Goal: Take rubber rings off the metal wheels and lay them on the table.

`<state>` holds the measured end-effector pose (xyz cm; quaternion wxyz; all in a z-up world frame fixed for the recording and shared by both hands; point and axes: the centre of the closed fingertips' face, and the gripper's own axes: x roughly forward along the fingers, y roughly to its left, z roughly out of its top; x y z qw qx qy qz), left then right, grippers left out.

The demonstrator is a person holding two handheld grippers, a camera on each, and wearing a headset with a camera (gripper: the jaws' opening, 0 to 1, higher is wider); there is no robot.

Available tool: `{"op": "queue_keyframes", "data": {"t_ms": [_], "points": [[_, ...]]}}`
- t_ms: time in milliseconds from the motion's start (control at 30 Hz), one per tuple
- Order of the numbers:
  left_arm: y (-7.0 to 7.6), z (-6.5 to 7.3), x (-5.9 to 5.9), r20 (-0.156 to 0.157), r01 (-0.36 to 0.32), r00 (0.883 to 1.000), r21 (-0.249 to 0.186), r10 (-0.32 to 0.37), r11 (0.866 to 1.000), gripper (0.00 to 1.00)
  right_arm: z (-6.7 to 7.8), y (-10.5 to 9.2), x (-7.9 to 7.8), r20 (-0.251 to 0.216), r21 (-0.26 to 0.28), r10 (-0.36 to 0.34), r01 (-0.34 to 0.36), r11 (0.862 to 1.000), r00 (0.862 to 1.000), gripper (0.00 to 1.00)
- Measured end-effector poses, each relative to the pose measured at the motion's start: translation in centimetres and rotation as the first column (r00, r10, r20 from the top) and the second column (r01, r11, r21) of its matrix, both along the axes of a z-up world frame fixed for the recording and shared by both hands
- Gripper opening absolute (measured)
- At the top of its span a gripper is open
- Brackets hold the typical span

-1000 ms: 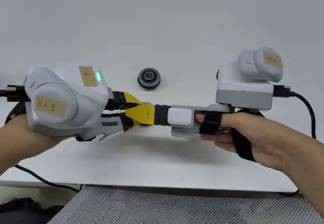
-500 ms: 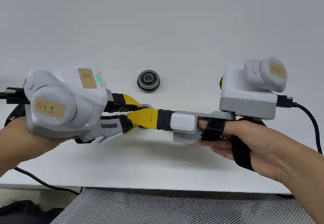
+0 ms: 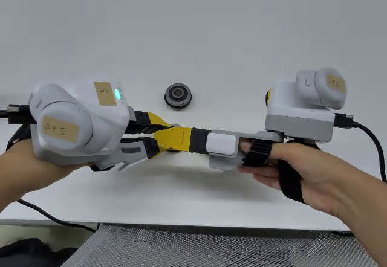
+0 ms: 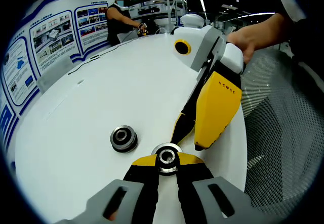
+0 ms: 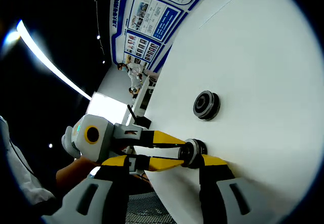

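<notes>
A small metal wheel with a black rubber ring is held above the white table. My left gripper is shut on it. The right gripper meets it head-on from the right and stands open, its yellow fingers straddling the held wheel, which sits close to one finger. In the head view both sets of jaws cross at the middle and hide that wheel. A second wheel with its black ring lies flat on the table just behind the grippers, and is also in the gripper views.
The table's front edge runs just under the hands, with grey mesh below it. A black cable trails from the right gripper. People work at the table's far end.
The right gripper has drawn a little to the right, away from the left one. The left gripper and the wheel on the table have stayed put.
</notes>
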<state>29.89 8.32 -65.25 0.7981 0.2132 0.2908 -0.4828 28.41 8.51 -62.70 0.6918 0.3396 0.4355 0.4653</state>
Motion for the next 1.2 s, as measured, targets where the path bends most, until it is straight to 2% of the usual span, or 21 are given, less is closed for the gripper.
{"op": "queue_keyframes", "data": {"t_ms": [433,533,700,933,1200], "points": [[0.0,-0.1,0.0,0.001,0.001,1.000,0.001,-0.001,1.000,0.13,-0.9,-0.4,0.2,0.004,-0.020,-0.016,0.016,1.000,1.000,0.44],[0.0,-0.1,0.0,0.001,-0.001,1.000,0.000,0.001,1.000,0.13,-1.5,-0.5,0.3,0.026,-0.044,-0.016,0.017,0.999,1.000,0.38],[0.0,-0.1,0.0,0.001,-0.002,1.000,-0.001,0.002,1.000,0.13,-2.0,-0.5,0.6,0.008,-0.029,-0.032,0.032,0.999,0.999,0.34],[0.0,-0.1,-0.1,0.000,-0.003,1.000,-0.004,0.003,1.000,0.13,-1.8,-0.6,0.7,0.000,-0.018,-0.044,0.044,0.999,0.999,0.32],[0.0,0.0,-0.1,0.000,-0.002,1.000,-0.004,0.002,1.000,0.13,-2.1,-1.0,0.9,-0.006,-0.018,-0.056,0.056,0.998,0.998,0.22]]}}
